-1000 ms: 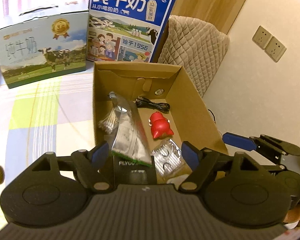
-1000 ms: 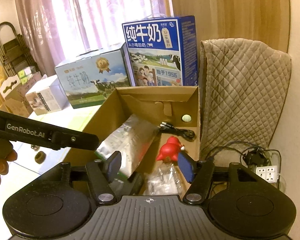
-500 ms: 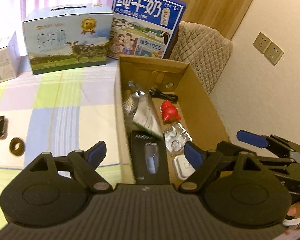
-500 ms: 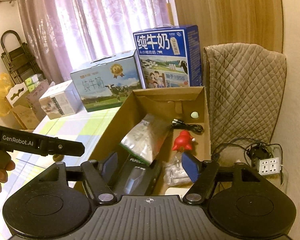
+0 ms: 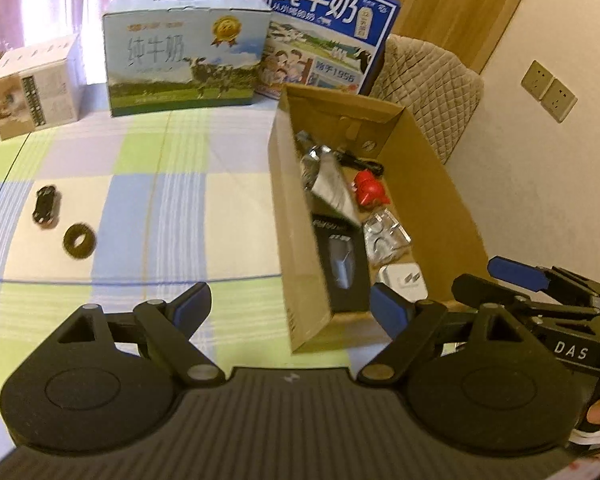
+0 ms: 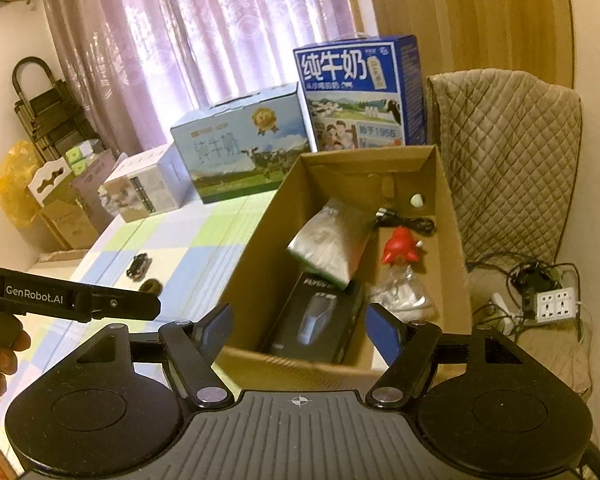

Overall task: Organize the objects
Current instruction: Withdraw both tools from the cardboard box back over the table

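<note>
Left wrist view: my left gripper [image 5: 290, 306] hangs with its jaws spread wide and nothing between them, poised above the near end of the cardboard box [image 5: 288, 216] on the checked tablecloth [image 5: 148, 184]. My right gripper [image 6: 298, 326] is just as wide and just as empty, held over the box's near rim.

I judge this the gap between placements: the box is partly loaded, and two loose things lie out on the cloth to my left, a small black toy car [image 5: 45, 206] and a dark ring [image 5: 79, 241], close beside each other and well apart from the box. The next move, as I read it, calls for my left gripper to swing out over the cloth, drop onto one of them, most likely the ring since it lies nearer, and close.

Inside the box lie a black shaver carton [image 5: 340, 264] at the near end, a silver foil pouch [image 5: 332, 184] partly over it, a red figurine [image 5: 368, 192], a clear plastic packet [image 5: 386, 234], a white charger [image 5: 404, 280] and a black cable [image 5: 360, 162] at the far end. Two milk cartons stand behind the box.
</note>
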Motion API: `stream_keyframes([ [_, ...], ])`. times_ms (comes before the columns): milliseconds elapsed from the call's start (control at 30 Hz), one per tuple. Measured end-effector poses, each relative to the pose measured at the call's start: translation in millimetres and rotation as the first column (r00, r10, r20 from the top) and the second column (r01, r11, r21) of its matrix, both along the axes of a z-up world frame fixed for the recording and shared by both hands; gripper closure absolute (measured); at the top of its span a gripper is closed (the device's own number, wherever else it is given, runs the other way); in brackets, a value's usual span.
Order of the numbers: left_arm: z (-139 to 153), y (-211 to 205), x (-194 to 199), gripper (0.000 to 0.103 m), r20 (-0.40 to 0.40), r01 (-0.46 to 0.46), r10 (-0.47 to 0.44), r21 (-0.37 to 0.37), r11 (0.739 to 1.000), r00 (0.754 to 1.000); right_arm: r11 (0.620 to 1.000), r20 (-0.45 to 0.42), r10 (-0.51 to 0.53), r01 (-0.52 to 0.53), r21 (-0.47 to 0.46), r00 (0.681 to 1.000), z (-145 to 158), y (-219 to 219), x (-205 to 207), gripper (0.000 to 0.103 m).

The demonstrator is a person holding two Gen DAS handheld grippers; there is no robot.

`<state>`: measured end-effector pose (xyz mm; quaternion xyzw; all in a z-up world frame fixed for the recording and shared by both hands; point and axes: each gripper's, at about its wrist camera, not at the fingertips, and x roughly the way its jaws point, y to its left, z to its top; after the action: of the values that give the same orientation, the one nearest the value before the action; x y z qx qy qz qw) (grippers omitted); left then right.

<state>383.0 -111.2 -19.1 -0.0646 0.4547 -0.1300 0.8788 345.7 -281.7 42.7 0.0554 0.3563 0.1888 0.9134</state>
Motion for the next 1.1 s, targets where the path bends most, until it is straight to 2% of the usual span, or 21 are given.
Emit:
stream_keyframes([
  [500, -14, 56, -36, 0.019, -0.045, -0.062, 0.064, 0.045, 0.997, 0.997, 0.997, -0.08, 0.071, -0.072, 0.001, 0.994, -19, 53, -25, 0.033],
  [833, -32, 104, -51, 0.017, -0.069, -0.137, 0.144, 0.096, 0.986, 0.987, 0.988, -0.146, 0.149, -0.153, -0.014, 0.978, -44, 109, -28, 0.033],
  [1100, -47, 153, -48, 0.017, -0.074, -0.2, 0.211, 0.133, 0.971, 0.975, 0.974, -0.17, 0.219, -0.225, -0.021, 0.961, -68, 167, -14, 0.033],
])
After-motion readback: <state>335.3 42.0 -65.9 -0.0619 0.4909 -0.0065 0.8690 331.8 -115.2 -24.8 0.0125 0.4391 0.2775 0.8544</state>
